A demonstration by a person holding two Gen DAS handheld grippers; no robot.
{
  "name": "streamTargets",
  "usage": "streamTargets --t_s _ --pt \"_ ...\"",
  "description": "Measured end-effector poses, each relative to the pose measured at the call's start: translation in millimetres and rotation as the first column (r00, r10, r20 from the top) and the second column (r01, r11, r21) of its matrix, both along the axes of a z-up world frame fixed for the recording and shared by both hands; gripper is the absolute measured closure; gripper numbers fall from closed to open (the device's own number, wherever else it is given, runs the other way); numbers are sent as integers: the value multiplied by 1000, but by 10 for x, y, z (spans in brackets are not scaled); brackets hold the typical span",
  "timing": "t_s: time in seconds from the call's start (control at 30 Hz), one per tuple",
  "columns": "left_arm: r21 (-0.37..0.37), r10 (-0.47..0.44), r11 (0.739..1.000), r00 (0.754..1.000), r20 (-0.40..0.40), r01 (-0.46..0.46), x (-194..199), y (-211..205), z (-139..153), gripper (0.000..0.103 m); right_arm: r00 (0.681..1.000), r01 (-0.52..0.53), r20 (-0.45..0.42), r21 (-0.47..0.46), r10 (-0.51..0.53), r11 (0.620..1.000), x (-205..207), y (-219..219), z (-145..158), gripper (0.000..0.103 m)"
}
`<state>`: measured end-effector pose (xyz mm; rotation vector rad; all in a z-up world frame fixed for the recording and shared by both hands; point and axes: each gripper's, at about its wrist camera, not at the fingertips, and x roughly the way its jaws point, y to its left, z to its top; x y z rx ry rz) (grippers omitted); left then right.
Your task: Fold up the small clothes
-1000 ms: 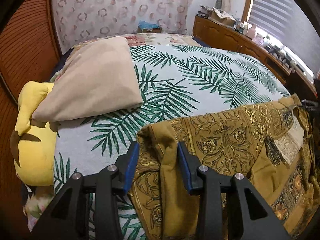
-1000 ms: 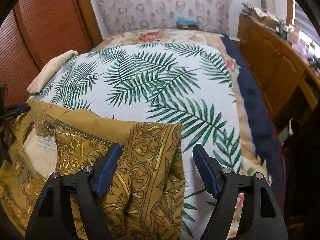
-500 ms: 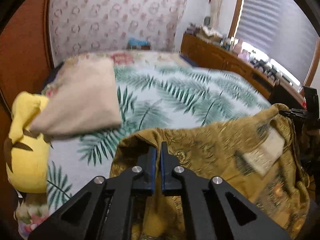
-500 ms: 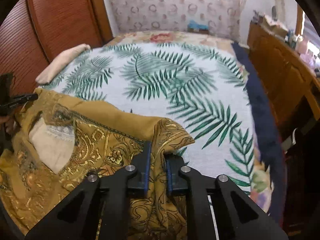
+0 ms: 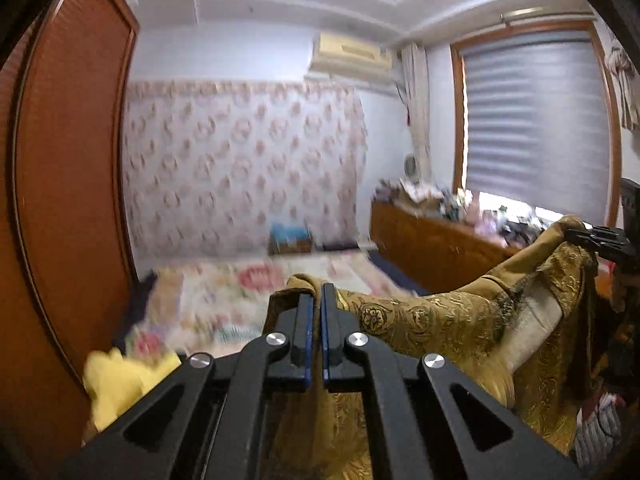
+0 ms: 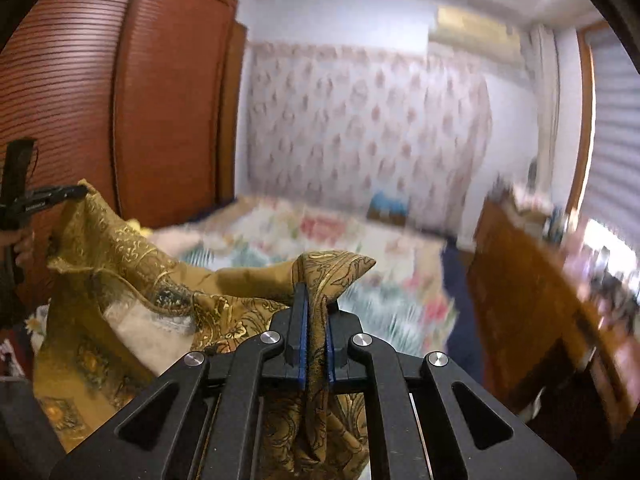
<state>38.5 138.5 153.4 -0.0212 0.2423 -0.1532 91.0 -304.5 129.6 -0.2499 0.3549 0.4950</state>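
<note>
With both the left gripper (image 5: pixel 316 300) and right gripper (image 6: pixel 316 300) clamped on the shirt (image 5: pixel 440 320), we hold it up over the bed (image 6: pixel 360 248); next we should lay it flat.

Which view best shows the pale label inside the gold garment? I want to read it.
The right wrist view: the pale label lies broad and open on the gold garment. The left wrist view shows it narrower and at an angle. Print is unreadable in both.

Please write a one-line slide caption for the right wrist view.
Right gripper clamps one corner of the gold patterned garment, left gripper the other, above the bed.
</note>
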Motion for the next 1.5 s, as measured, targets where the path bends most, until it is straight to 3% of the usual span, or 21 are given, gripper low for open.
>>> streamTargets --t_s 0.13,0.27,0.37,0.43,0.57,0.67,0.73,0.87,1.0,1.13,1.33,1.5 --pt "15 58 998 998 18 -58 414 219 326 103 995 -8 100 13 7 1000 208 147 564 99" --pt "22 110 994 993 -53 -109 906 409 148 103 994 10 112 -5 -10 1000 626 322 753 99" --pt "59 126 991 981 -147 -119 1273 440 -309 103 996 54 74 -51 -50 997 1018 420 504 99" --pt "78 125 991 964 -235 -109 1479 405 -735 103 997 78 10 -71 -77 994 1308 444 161 99" --pt "45 99 995 910 -402 -89 1701 358 -1412 100 988 74 -127 -110 -88 991 1672 447 -621 97" --pt "40 96 995 877 -470 -87 1694 348 -1720 95 961 86 -243 -201 -134 976 1856 463 -1234 74" --pt "46 97 995 876 -473 -86 1610 332 -1777 84 941 109 -286 -247 -180 963 1957 444 -1521 71" --pt "28 84 996 881 -465 -80 1324 272 -1786 73 932 137 -304 -204 -196 969 1979 335 -1609 54" --pt "3 65 997 882 -467 -72 1086 330 -1863 68 936 122 -314 -135 -159 983 1878 354 -1541 52" --pt "3 63 997 865 -498 -71 987 354 -2030 67 942 93 -313 -107 -122 990 1798 474 -1487 49" --pt "10 70 997 839 -539 -77 1002 417 -2266 66 941 16 -333 -105 -50 994 1833 775 -1594 37" --pt "19 73 997 827 -558 -76 1023 363 -2386 66 921 -16 -387 -165 -50 986 2004 1028 -1807 36"
